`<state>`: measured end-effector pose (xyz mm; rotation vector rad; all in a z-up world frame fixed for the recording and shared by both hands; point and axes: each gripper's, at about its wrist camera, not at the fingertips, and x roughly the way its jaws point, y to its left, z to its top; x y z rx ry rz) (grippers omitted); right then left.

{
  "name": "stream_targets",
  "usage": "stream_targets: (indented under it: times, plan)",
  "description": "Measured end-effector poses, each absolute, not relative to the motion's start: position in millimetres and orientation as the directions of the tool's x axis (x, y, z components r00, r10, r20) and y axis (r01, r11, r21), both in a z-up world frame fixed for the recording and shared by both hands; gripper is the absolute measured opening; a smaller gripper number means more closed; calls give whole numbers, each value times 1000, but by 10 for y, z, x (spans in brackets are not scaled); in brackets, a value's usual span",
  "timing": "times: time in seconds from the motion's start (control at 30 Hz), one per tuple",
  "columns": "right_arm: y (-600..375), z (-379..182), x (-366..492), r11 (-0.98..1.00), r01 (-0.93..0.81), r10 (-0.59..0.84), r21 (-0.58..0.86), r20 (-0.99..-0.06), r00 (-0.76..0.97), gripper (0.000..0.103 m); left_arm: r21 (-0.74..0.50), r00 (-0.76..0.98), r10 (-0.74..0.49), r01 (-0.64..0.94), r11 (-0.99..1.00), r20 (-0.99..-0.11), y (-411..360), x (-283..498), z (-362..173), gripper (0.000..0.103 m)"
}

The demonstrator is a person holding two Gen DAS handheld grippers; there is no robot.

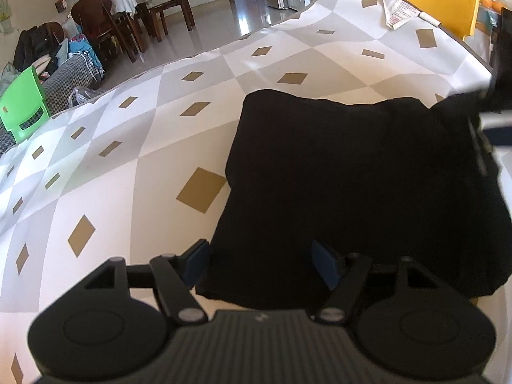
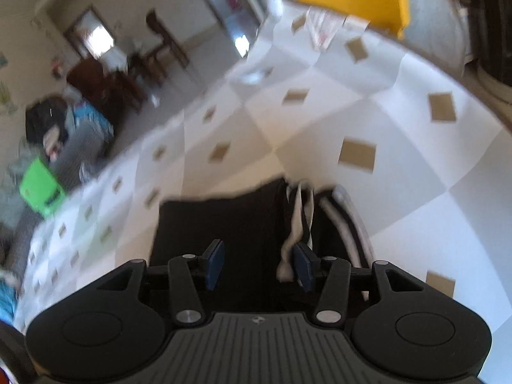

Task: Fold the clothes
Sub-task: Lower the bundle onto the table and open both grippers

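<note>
Black garment folded on checkered tablecloth, both tools seemingly spread, paper beyond

The left gripper has its jaws spread wide, the blue-padded fingers set well apart with dark cloth lying between and ahead of them, neither pad pressing on it. The right gripper likewise has its jaws parted, its blue pads angled outward above dark cloth, with a pale cord just beside the right-hand pad; this view is blurred.
</note>
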<state>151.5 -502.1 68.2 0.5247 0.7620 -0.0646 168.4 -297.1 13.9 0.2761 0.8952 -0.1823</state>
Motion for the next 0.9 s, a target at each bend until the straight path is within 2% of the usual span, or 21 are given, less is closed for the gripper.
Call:
stream_targets:
  times: [0.17,0.4,0.47,0.6,0.67,0.8,0.9]
  plan:
    - [-5031,723,1477,858,227,147,462,-643,752,47,154,609,-44,269,951,-792,-2973,1703,92,69]
    - [-4973,860,1421,863,136,182,486,-552,813,47,155,613,-44,269,951,-789,-2985,1707,85,70]
    - [-4959,782,1485,859,142,211,492,-593,777,48,152,611,-44,266,952,-790,-2979,1714,84,72]
    - [-4938,464,1631,852,233,220,468,-725,653,48,143,601,-33,243,959,-799,-2931,1750,71,88]
    - [-4937,343,1674,855,262,213,447,-765,607,48,126,595,-40,236,964,-803,-2889,1762,59,90]
    - [-4995,243,1683,839,313,188,445,-777,601,47,108,583,-44,223,969,-811,-2845,1759,47,98]
    - [-4948,254,1698,865,314,140,391,-790,597,46,97,574,-56,232,968,-817,-2842,1736,44,100]
